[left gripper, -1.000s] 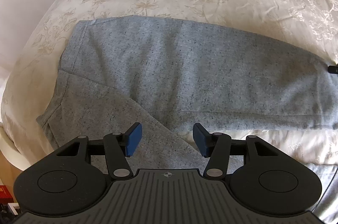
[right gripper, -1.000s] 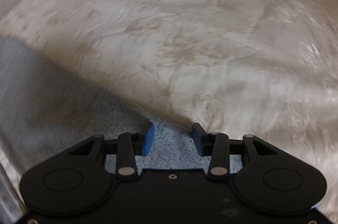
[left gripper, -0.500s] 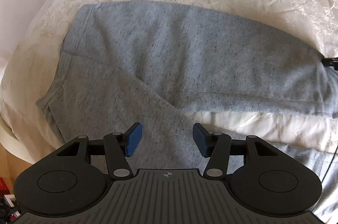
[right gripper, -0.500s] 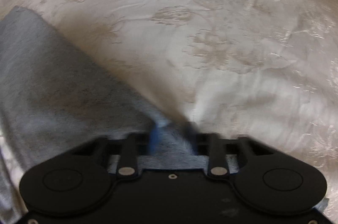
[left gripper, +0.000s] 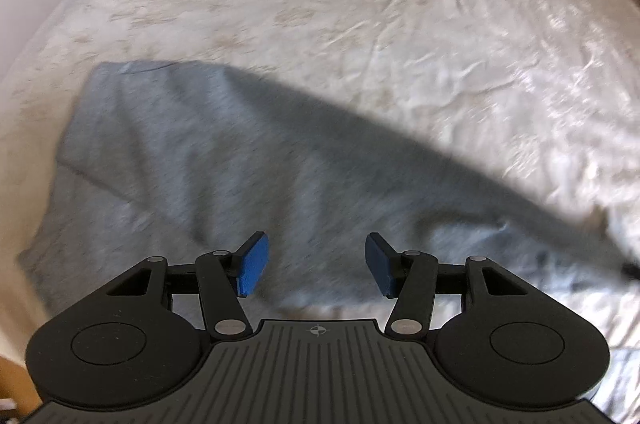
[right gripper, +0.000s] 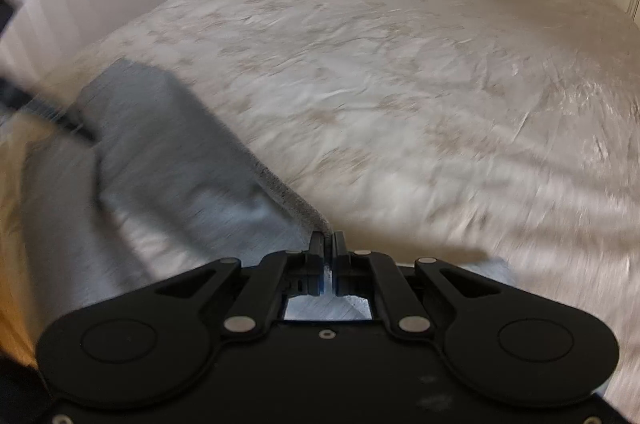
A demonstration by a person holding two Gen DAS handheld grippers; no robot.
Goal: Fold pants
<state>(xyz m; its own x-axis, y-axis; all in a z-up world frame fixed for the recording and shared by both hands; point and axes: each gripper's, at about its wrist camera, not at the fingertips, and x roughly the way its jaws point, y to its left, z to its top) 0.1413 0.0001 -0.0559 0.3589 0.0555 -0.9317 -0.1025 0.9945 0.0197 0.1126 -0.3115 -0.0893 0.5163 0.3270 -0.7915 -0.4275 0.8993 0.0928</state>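
- Pants (left gripper: 208, 160), grey, lie on the cream bedspread (left gripper: 400, 24).
- Right gripper (right gripper: 327, 244) pinches a raised leg's end, angled downward.
- Left gripper (left gripper: 316, 264) hovers above them, jaws apart, empty.

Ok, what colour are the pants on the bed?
Speckled heather grey pants, clearest in the left wrist view; the bedspread beneath is cream.

Soft daylight fills both views, and the cream bedspread (left gripper: 400, 24) shines with glare on the right side. Motion blur smears the grey pants (left gripper: 200, 164) and the fabric near the edges. The fisheye lens bends the bed strongly at the corners.
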